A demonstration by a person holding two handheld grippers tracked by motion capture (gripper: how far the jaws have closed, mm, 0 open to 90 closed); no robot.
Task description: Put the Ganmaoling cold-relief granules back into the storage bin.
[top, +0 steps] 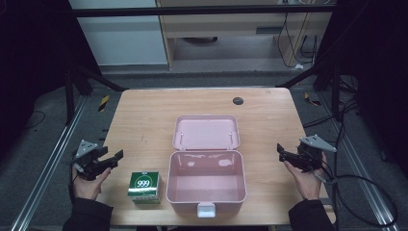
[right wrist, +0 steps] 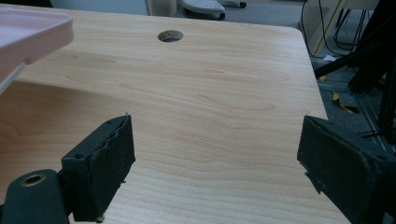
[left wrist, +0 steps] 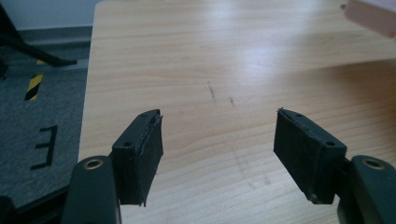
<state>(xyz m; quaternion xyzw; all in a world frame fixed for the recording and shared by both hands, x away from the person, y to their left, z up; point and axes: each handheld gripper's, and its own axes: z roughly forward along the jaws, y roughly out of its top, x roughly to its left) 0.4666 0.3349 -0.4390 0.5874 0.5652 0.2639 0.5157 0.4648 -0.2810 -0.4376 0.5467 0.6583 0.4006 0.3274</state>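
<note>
Item 1, the desk: light wood, with a round cable hole near the far edge.

Item 2, the pink box: set at the middle of the near half, lid thrown back flat behind it, interior bare, white latch at the near wall.

Item 3, the green carton: marked 999, standing just beside the box's left wall, close to the near desk edge.

Item 4, the left gripper: held above the desk's left edge, just beyond the carton, jaws spread wide with nothing between them; its own view shows bare wood ahead.

Item 5, the right gripper: held at the desk's right side, well apart from the box, jaws likewise spread and empty.

Handling note: we judge the carton is meant for the box, and the left gripper is the nearer one. We would bring it down over the carton's top, square the jaws on two opposite faces, close gently so the card does not buckle, then lift clear of the box wall before lowering inside.
</note>
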